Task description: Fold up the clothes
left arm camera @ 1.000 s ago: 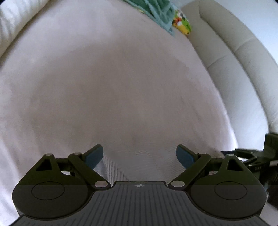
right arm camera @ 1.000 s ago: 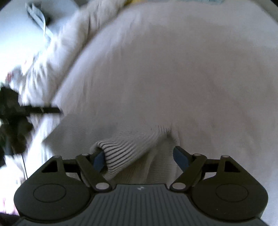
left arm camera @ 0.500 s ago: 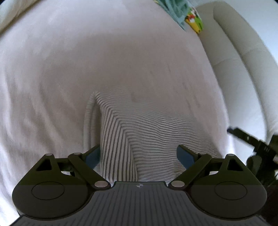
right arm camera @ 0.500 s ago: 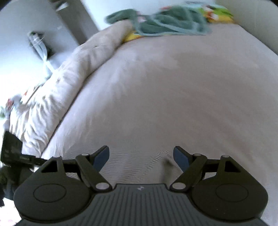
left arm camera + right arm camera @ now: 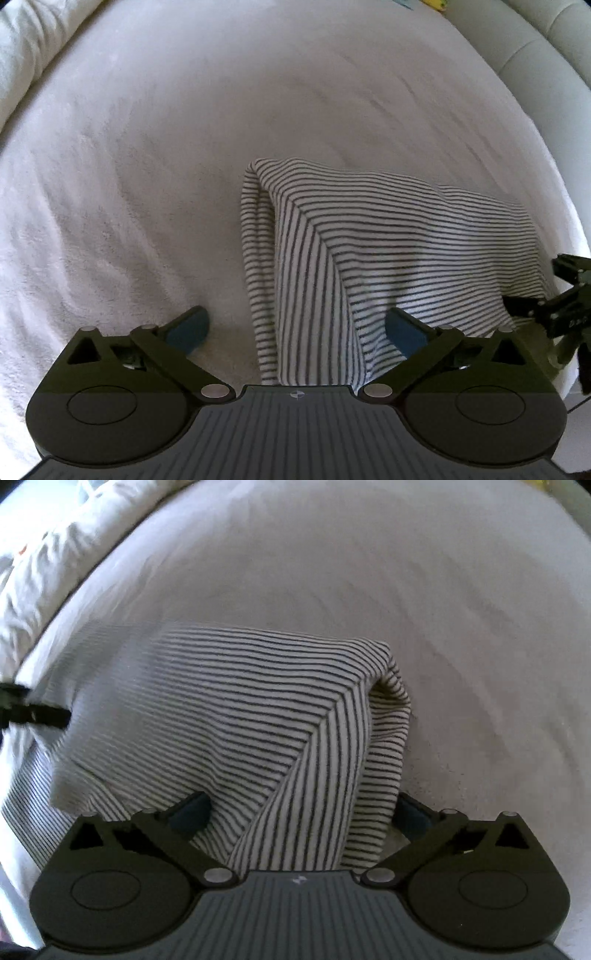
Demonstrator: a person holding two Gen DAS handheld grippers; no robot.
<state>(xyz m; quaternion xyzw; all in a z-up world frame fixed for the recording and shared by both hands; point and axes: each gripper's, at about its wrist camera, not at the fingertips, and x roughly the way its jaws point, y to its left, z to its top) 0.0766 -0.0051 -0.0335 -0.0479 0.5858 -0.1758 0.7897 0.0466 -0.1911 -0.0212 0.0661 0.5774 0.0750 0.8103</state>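
A white garment with thin dark stripes [image 5: 388, 251] lies folded on the pale bed sheet [image 5: 147, 166]. In the left wrist view its left folded edge runs between the blue pads of my left gripper [image 5: 295, 330], which stands open with cloth between the jaws. In the right wrist view the striped garment [image 5: 229, 716] fills the middle, and its right folded corner lies between the jaws of my right gripper [image 5: 303, 810], also open. The right gripper's black frame [image 5: 554, 306] shows at the garment's right side in the left view.
A white duvet [image 5: 48, 554] is bunched along the bed's left side. A cream padded headboard [image 5: 546, 48] curves along the right. The left gripper's black frame [image 5: 29, 712] shows at the left edge of the right view.
Both cameras have pulled back and tilted down over the last second. The striped garment, barely seen before, now lies folded in full view between both open grippers.
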